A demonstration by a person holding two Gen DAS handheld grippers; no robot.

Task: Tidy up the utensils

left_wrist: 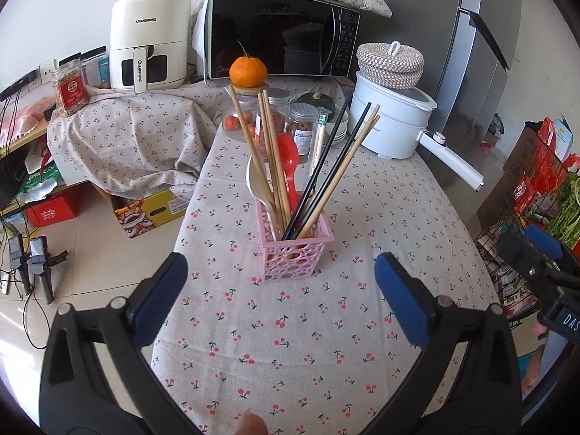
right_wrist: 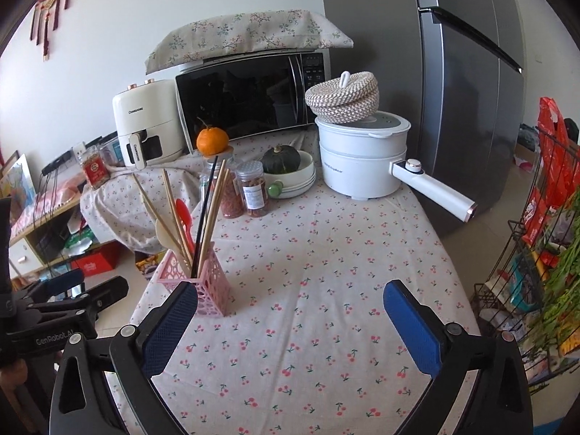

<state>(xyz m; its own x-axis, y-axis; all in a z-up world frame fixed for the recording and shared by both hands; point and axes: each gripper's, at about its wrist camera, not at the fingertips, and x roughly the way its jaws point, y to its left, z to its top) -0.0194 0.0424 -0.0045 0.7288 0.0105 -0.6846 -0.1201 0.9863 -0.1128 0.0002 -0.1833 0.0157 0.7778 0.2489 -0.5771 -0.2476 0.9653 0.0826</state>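
— Desk (left_wrist: 326, 326) in cherry-print cloth: where are the utensils?
— Pink basket (left_wrist: 293, 253), centre, holds chopsticks (left_wrist: 268, 152) and spoons (left_wrist: 290, 159).
— Tools?
— Left tool (left_wrist: 281, 290) at 6 o'clock, right tool (right_wrist: 290, 322) at 4: both spread, empty.

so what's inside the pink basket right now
The pink basket holds wooden chopsticks, black chopsticks, a red spoon and a white spoon, all standing upright. Their lower ends and the basket's bottom are hidden by its walls.
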